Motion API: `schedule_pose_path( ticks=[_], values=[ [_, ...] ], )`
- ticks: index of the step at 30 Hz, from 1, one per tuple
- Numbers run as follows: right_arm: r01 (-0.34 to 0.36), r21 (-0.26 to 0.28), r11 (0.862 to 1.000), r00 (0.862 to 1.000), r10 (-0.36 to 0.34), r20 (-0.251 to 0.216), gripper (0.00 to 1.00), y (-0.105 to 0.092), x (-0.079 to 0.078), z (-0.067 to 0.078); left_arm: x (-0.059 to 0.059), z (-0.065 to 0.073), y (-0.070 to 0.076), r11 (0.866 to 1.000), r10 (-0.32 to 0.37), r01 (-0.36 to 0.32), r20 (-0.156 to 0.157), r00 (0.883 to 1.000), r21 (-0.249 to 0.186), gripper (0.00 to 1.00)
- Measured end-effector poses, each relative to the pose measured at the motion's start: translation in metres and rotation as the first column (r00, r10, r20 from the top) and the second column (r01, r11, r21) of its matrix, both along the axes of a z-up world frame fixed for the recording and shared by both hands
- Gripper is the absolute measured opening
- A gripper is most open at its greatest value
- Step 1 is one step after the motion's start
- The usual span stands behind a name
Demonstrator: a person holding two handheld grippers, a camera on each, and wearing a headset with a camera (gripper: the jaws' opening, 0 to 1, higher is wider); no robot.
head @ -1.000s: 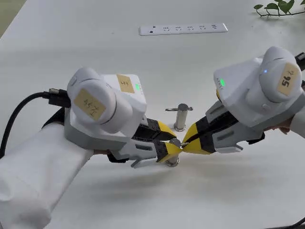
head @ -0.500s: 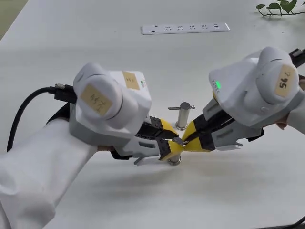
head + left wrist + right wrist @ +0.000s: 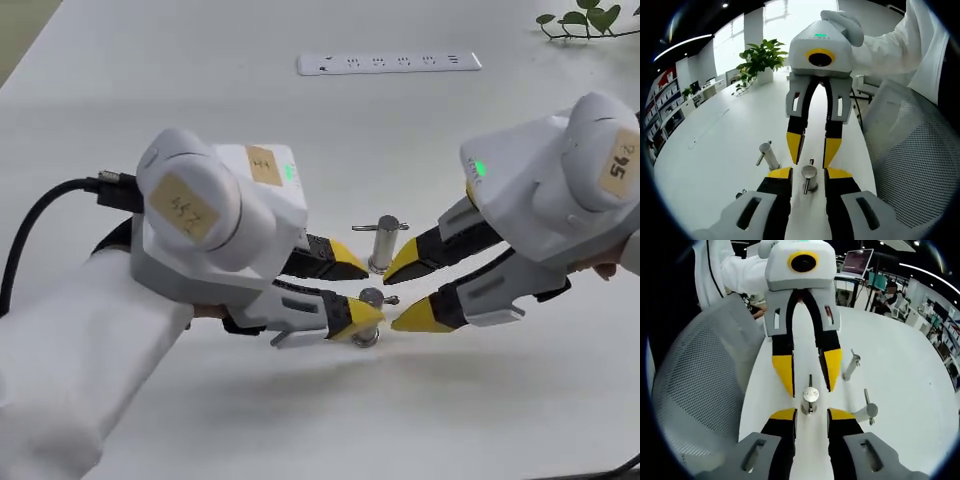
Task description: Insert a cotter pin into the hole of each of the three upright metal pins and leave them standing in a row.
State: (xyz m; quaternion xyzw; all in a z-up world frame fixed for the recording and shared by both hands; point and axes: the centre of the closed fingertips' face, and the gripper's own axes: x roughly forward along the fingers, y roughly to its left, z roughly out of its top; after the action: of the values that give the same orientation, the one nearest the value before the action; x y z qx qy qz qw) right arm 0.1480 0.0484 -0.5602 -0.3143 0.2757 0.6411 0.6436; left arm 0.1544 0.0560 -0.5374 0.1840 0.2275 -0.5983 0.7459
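A near upright metal pin (image 3: 367, 318) stands on the white table with a cotter pin (image 3: 386, 300) through its head. My left gripper (image 3: 371, 290) is open, its jaws on either side of this pin (image 3: 809, 178) with gaps showing. My right gripper (image 3: 402, 297) faces it from the right, open, tips just short of the cotter pin (image 3: 810, 380). A second upright pin (image 3: 382, 246) stands behind with its own cotter pin (image 3: 380, 226). The right gripper view shows the near pin (image 3: 810, 399), that second pin (image 3: 868, 411) and a third pin (image 3: 852, 365), both with cotter pins.
A white power strip (image 3: 389, 63) lies at the far side of the table, and a plant sprig (image 3: 585, 22) sits at the far right. A black cable (image 3: 45, 225) trails from my left gripper. A grey mesh chair (image 3: 910, 150) stands beside the table.
My right gripper has gone from shut on the cotter pin to open and has drawn back a little to the right. The cotter pin stays in the near pin. My left gripper has hardly moved.
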Motion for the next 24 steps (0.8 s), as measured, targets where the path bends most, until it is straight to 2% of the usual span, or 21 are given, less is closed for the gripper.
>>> schedule_pose_path(
  ticks=[3, 5, 7, 11, 15, 16, 18, 21, 24],
  values=[
    [0.022, 0.024, 0.999, 1.0, -0.022, -0.016, 0.2, 0.001, -0.001, 0.001, -0.002, 0.003, 0.005, 1.0, 0.011, -0.011, 0.0, 1.0, -0.022, 0.46],
    [0.036, 0.035, 0.999, 0.999, -0.035, -0.023, 0.2, 0.002, -0.002, 0.002, -0.003, 0.006, 0.009, 0.999, 0.015, -0.015, 0.022, 1.0, -0.032, 0.5],
    [0.049, 0.047, 0.998, 0.998, -0.048, -0.036, 0.21, 0.003, -0.003, 0.002, -0.007, 0.005, 0.013, 0.998, 0.027, -0.027, -0.001, 1.0, -0.049, 0.53],
    [0.069, 0.063, 0.996, 0.996, -0.066, -0.054, 0.2, 0.005, -0.005, 0.0, -0.016, 0.002, 0.019, 0.997, 0.034, -0.036, -0.025, 0.999, -0.066, 0.74],
    [0.087, 0.074, 0.993, 0.995, -0.082, -0.064, 0.2, 0.008, -0.005, -0.002, -0.028, -0.005, 0.024, 0.994, 0.055, -0.063, -0.094, 0.994, -0.088, 0.9],
    [0.092, 0.078, 0.993, 0.994, -0.087, -0.067, 0.2, 0.009, -0.004, -0.002, -0.03, -0.007, 0.026, 0.994, 0.06, -0.068, -0.098, 0.993, -0.088, 0.95],
    [0.097, 0.087, 0.992, 0.993, -0.091, -0.071, 0.2, 0.012, -0.004, -0.001, -0.034, -0.013, 0.031, 0.992, 0.082, -0.092, -0.116, 0.99, -0.081, 0.99],
    [0.098, 0.094, 0.991, 0.993, -0.091, -0.076, 0.19, 0.015, -0.005, -0.001, -0.04, -0.019, 0.038, 0.99, 0.104, -0.117, -0.146, 0.984, -0.079, 0.99],
    [0.096, 0.097, 0.991, 0.993, -0.088, -0.079, 0.18, 0.018, -0.006, -0.002, -0.045, -0.024, 0.043, 0.991, 0.108, -0.119, -0.161, 0.981, -0.064, 0.99]
  ],
)
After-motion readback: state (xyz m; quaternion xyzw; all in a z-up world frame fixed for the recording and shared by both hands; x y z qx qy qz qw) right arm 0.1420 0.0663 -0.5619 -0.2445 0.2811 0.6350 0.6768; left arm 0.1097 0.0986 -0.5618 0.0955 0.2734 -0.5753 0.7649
